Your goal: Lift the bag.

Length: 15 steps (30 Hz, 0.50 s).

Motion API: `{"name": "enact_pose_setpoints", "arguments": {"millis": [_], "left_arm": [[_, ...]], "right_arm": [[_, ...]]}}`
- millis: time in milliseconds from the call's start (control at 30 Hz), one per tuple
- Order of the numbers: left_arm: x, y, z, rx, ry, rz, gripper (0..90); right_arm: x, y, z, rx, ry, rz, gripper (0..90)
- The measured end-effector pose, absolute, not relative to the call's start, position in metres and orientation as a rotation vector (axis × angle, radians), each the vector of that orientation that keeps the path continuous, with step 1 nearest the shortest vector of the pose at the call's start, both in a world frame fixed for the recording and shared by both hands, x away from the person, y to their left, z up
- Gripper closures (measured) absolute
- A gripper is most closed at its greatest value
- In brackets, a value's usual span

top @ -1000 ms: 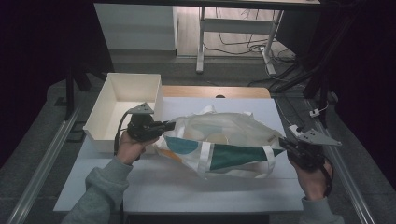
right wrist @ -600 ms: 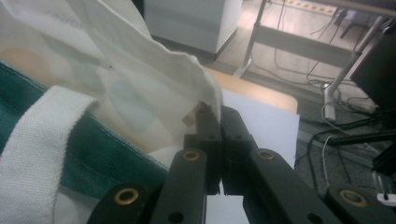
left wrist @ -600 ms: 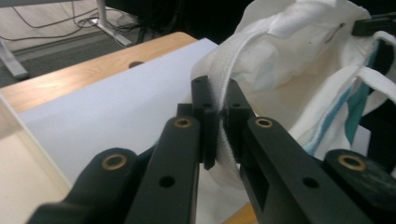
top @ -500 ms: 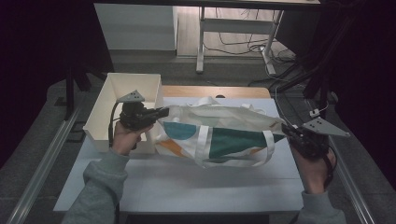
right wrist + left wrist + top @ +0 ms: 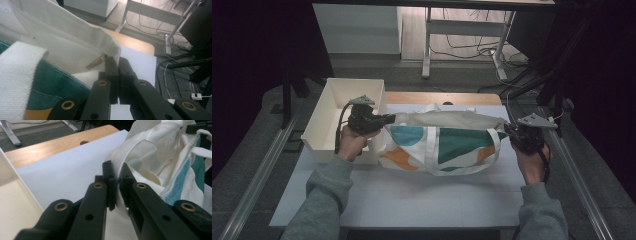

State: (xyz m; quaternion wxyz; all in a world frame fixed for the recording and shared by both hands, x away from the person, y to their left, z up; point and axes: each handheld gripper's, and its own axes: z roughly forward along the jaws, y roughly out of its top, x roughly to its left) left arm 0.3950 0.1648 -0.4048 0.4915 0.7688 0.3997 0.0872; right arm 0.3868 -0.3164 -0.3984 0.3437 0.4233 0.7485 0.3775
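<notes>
A cream tote bag (image 5: pixel 447 145) printed with teal and orange shapes hangs stretched just above the white table (image 5: pixel 427 200), opening toward the far side. My left gripper (image 5: pixel 391 119) is shut on the bag's left top edge; in the left gripper view the jaws (image 5: pixel 117 173) pinch a white webbing band of the bag (image 5: pixel 160 162). My right gripper (image 5: pixel 508 131) is shut on the right top corner; in the right gripper view its jaws (image 5: pixel 117 62) clamp the cream fabric (image 5: pixel 62 45) by a small tan tag (image 5: pixel 96 62).
An open white box (image 5: pixel 324 120) stands at the table's left, right beside my left hand. A wooden strip (image 5: pixel 442 97) runs along the table's far edge. Desk legs and cables (image 5: pixel 472 45) lie on the floor beyond. Metal rails flank the table.
Both hands have moved away from the person and the bag, slack and crumpled before, is now pulled taut between the grippers. Both grips have held.
</notes>
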Motion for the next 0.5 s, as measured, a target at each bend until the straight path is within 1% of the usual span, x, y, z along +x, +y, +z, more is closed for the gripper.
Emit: {"name": "enact_pose_setpoints", "arguments": {"millis": [133,333,500], "left_arm": [[0.398,0.163,-0.408,1.887,0.977,0.198,86.3],[0.4,0.157,-0.412,1.921,0.979,0.192,86.2],[0.402,0.155,-0.416,1.937,0.986,0.185,86.2]], "right_arm": [[0.396,-0.315,-0.408,1.118,1.972,0.942,88.1],[0.41,-0.316,-0.43,1.168,2.018,0.909,88.1],[0.416,-0.316,-0.443,1.191,2.035,0.905,88.1]]}}
